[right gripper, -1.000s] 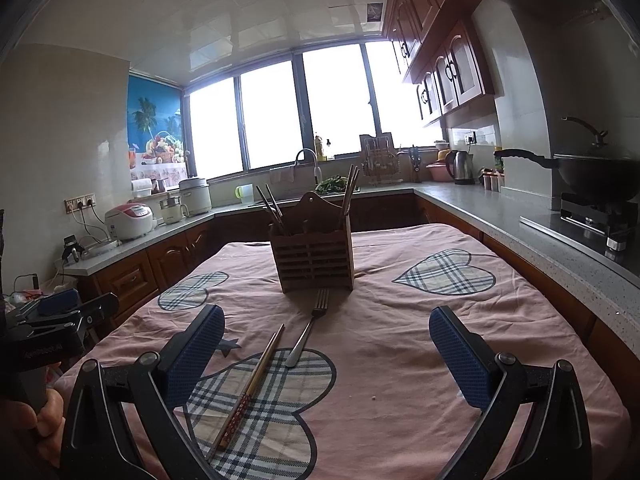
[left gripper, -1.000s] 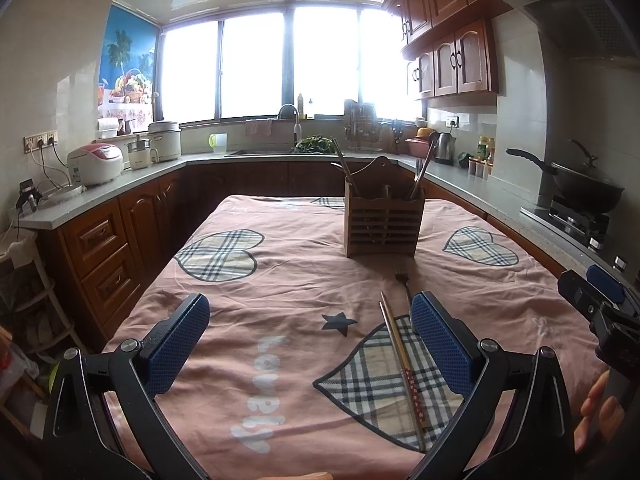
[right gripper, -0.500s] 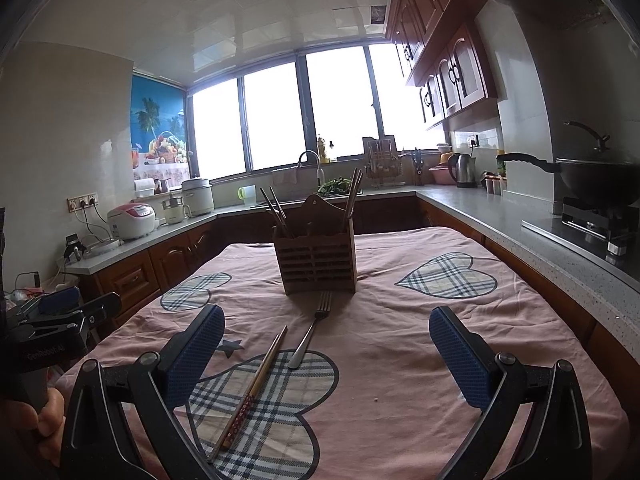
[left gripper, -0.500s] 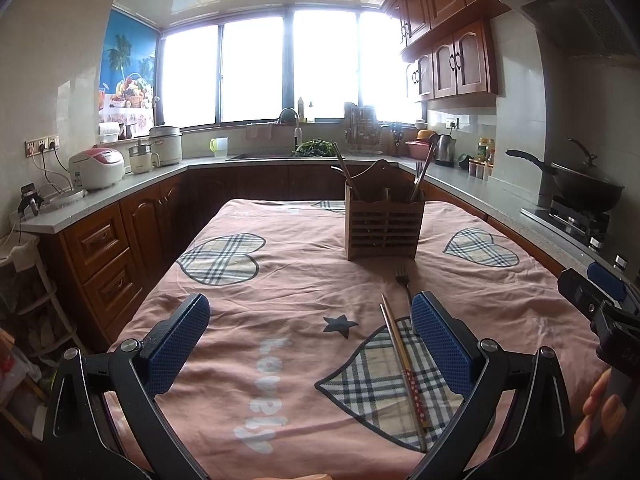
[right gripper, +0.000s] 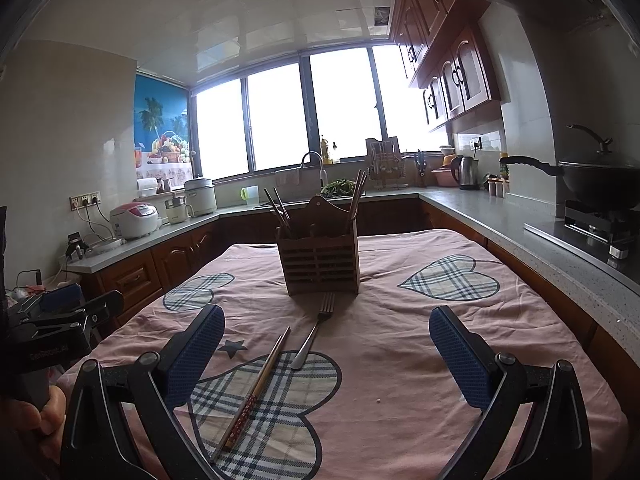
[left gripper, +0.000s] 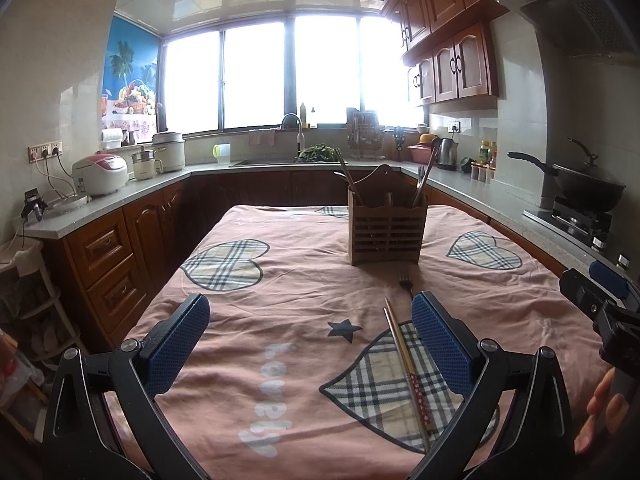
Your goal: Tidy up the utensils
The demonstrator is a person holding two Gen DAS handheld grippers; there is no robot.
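While I hold both grippers wide, left gripper [left gripper: 310, 344] and right gripper [right gripper: 326, 354] grip nothing. 1 pair chopsticks [right gripper: 256, 390] and 1 fork [right gripper: 316, 330] lie on pink tablecloth [right gripper: 400, 360]. 1 wooden holder [right gripper: 320, 260] at 12 o'clock, several utensils inside.

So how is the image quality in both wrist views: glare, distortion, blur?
Left wrist view: the windows blow out white, fisheye bends the cabinets, the chopsticks stay sharp. Right wrist view: same glare, the utensil holder backlit and dark, the fork clear.
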